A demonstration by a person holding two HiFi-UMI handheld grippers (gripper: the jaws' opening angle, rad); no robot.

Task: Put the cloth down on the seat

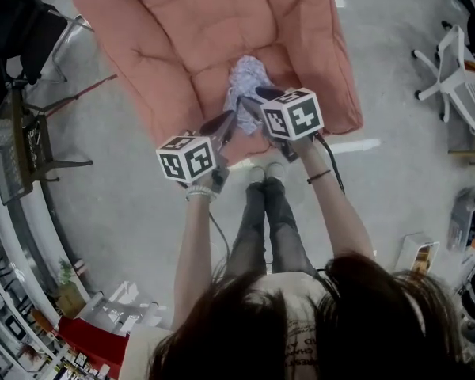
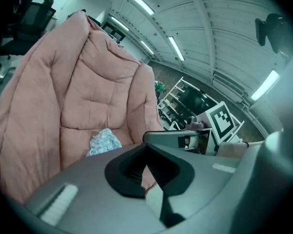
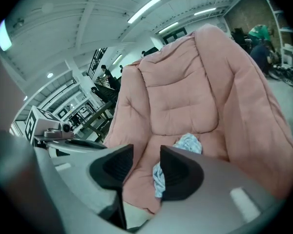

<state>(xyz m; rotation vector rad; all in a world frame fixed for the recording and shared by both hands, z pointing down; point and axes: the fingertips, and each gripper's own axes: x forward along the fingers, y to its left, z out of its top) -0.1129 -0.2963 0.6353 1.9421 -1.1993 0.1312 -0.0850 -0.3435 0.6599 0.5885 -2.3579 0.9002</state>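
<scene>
A crumpled pale blue-and-white patterned cloth (image 1: 247, 81) lies on the seat of a big pink padded chair (image 1: 182, 30), free of both grippers. My right gripper (image 1: 257, 97) hovers just at the cloth's near edge, jaws open with nothing between them. In the right gripper view the cloth (image 3: 188, 143) shows beyond the gap of the right gripper (image 3: 146, 167), on the pink seat (image 3: 185, 101). My left gripper (image 1: 226, 121) is over the seat's front edge, shut and empty. The left gripper view has the left gripper (image 2: 145, 167) closed, and the cloth (image 2: 103, 141) further in on the chair (image 2: 97, 82).
My legs and shoes (image 1: 265, 172) stand right in front of the chair. A white office chair (image 1: 459, 77) is at the right, a black chair and stand (image 1: 24, 30) at the left. A red item (image 1: 95, 343) and boxes (image 1: 416, 252) lie on the grey floor.
</scene>
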